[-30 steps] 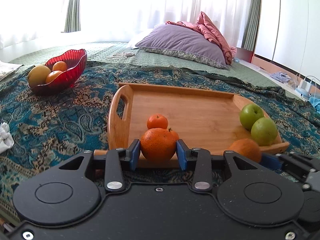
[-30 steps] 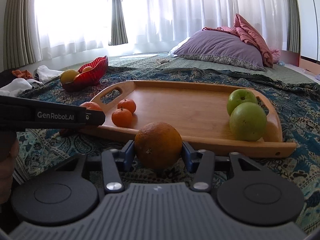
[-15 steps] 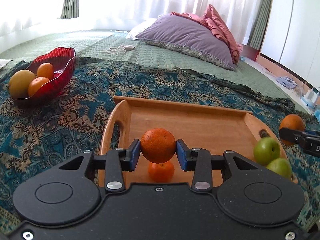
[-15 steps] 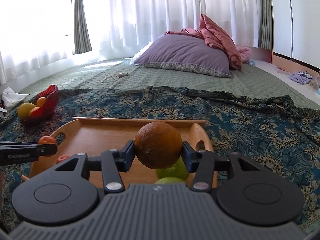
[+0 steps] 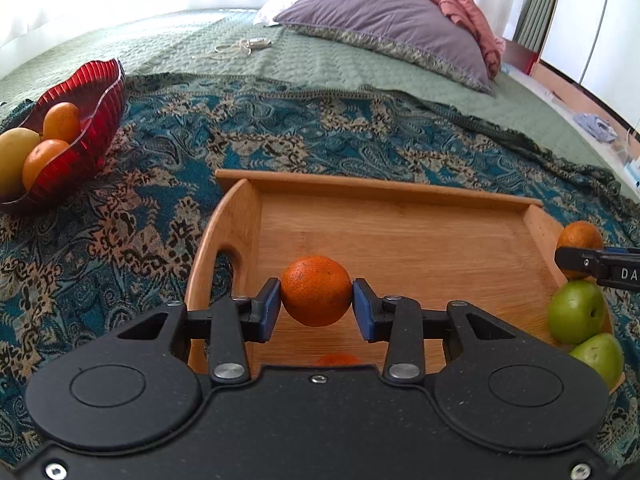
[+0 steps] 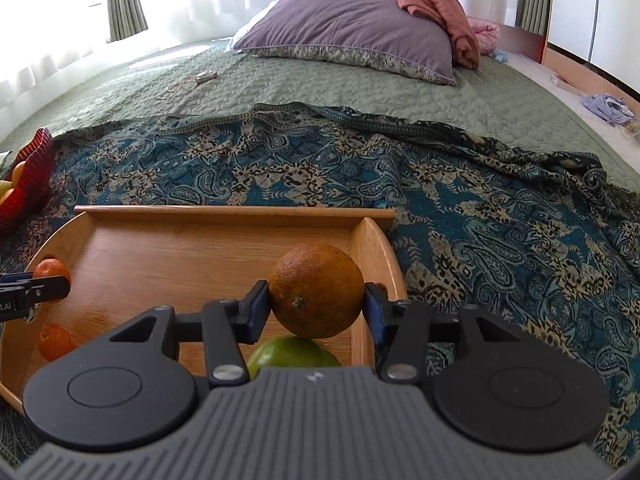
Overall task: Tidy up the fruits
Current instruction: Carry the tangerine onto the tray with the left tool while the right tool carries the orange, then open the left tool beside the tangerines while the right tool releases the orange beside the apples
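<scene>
Left gripper [image 5: 316,305] clamped on a small bright orange [image 5: 316,296], blue pads pressed against both its sides, held in the air above the near left part of the wooden tray [image 5: 384,188]. Right gripper [image 6: 316,312] clamped likewise on a larger, duller orange [image 6: 316,290], raised over the tray's right end, with a green apple [image 6: 292,354] directly beneath at 6 o'clock. In the left wrist view: two green apples [image 5: 576,310] on the tray at 4 o'clock of the held fruit, red glass bowl [image 5: 96,92] with fruit on the paisley cloth [image 5: 140,220] at 10 o'clock. In the right wrist view: a small tangerine [image 6: 54,342] on the tray floor at 8 o'clock. Purple pillow [image 5: 384,20] far off at 12 o'clock
</scene>
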Action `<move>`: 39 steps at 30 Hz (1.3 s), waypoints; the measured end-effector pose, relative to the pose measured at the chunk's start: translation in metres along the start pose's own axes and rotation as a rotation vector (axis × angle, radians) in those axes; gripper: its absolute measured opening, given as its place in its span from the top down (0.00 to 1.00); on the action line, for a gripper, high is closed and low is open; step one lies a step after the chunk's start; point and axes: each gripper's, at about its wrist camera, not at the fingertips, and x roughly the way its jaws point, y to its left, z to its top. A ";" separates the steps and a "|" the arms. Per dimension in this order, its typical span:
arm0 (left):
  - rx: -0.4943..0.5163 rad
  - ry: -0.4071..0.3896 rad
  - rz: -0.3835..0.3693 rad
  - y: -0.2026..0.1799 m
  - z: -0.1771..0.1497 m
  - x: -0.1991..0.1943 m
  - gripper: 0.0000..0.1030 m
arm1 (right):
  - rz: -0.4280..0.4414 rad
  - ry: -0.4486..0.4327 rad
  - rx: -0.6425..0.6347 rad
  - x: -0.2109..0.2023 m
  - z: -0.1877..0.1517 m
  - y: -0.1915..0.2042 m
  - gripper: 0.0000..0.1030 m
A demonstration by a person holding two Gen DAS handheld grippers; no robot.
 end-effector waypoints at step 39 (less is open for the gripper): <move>-0.026 -0.114 -0.004 0.014 -0.021 -0.034 0.46 | -0.015 -0.009 -0.043 0.009 -0.018 0.006 0.21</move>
